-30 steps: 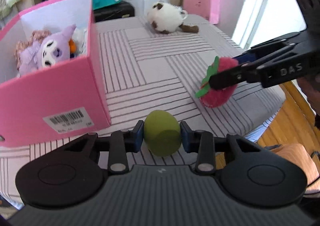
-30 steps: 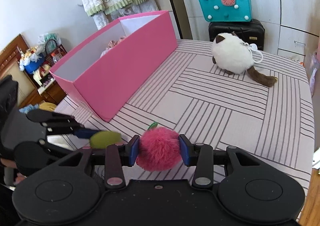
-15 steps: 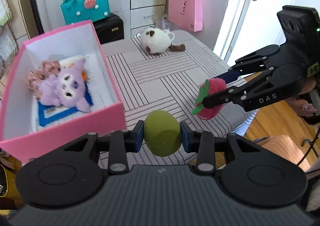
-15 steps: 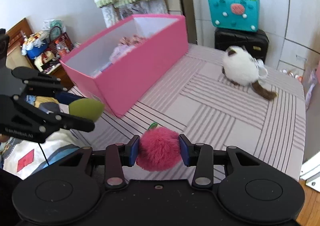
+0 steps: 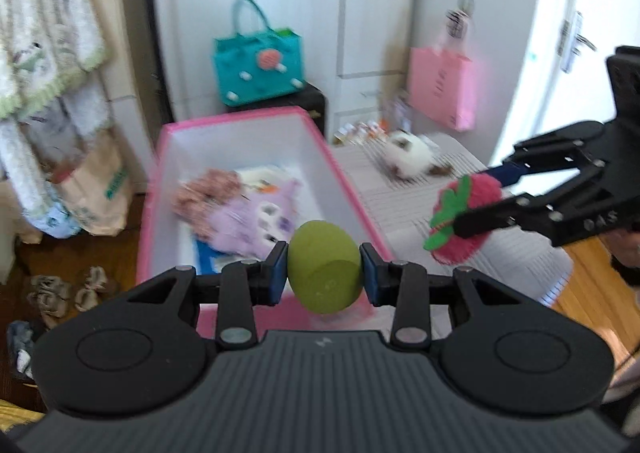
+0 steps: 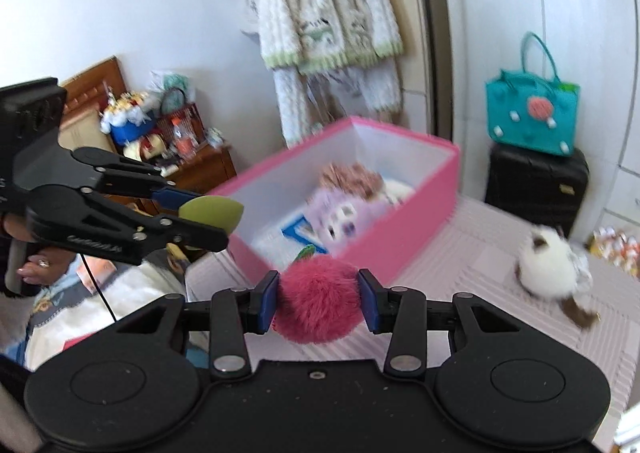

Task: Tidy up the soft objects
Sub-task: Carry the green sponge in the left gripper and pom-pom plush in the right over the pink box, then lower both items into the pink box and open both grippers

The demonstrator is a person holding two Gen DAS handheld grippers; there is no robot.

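My left gripper is shut on an olive-green egg-shaped soft toy, held in the air over the near end of the pink box. My right gripper is shut on a fluffy red strawberry plush with a green leaf, raised above the striped table beside the box. The strawberry plush also shows in the left wrist view, to the right of the box. Inside the pink box lie a purple plush and a pinkish-brown plush. A white and brown plush cat lies on the table.
The striped table extends right of the box. A teal handbag on a black suitcase stands behind, with a pink paper bag hanging nearby. Robes hang on the wall. Cluttered wooden furniture is at the left.
Both grippers have risen with their toys and now look down into the pink box from above; earlier they were low over the table near its front edge.
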